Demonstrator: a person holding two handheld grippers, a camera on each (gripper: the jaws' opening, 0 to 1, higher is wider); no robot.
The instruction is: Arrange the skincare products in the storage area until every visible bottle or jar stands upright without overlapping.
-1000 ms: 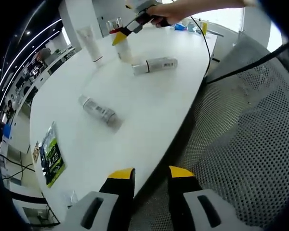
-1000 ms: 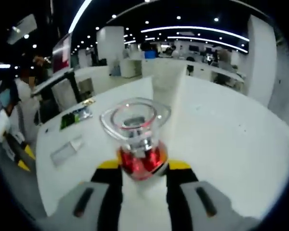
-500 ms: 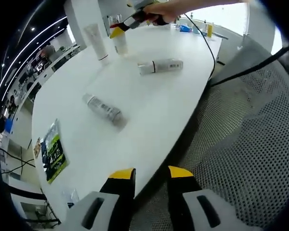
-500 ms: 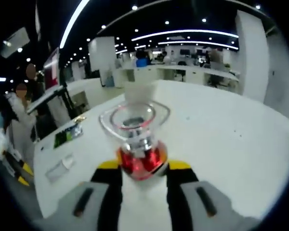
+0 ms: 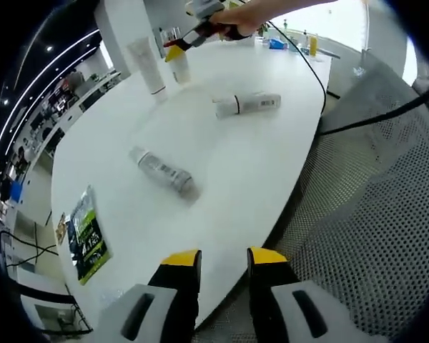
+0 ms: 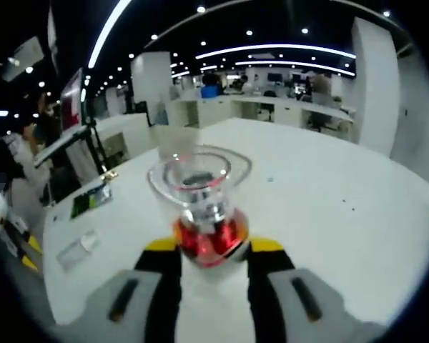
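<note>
Nearest, the left gripper [image 5: 222, 268] hangs off the edge of the white oval table [image 5: 257, 179], beside a grey perforated mesh seat [image 5: 372, 214]; its yellow-tipped jaws stand a narrow gap apart with nothing between them. The whole left gripper view has slid a little since a second ago, which is the camera drifting, not the things.

On the near end of the table lies a green printed leaflet [image 5: 86, 236]. Past it a grey cylindrical bottle [image 5: 164, 171] lies on its side, and further on a white bottle with a dark band [image 5: 247, 104] also lies flat, well apart from it. Neither has moved.

At the far end is the real change. The right gripper [image 6: 214, 246], held by a hand [image 5: 243, 18], stays clamped on the red collar of a white bottle with a clear cap [image 6: 196, 179], cap upward. It has carried that bottle closer to the tall white tube [image 5: 146, 64] standing upright there: in the left gripper view the gap between them has shrunk, and in the right gripper view a pale shape, probably that tube, has come in just behind the clear cap. Whether the bottle's base rests on the table I cannot tell.

So one product appears to be on the point of being set down upright near the tube, and two lying bottles are left to stand up
</note>
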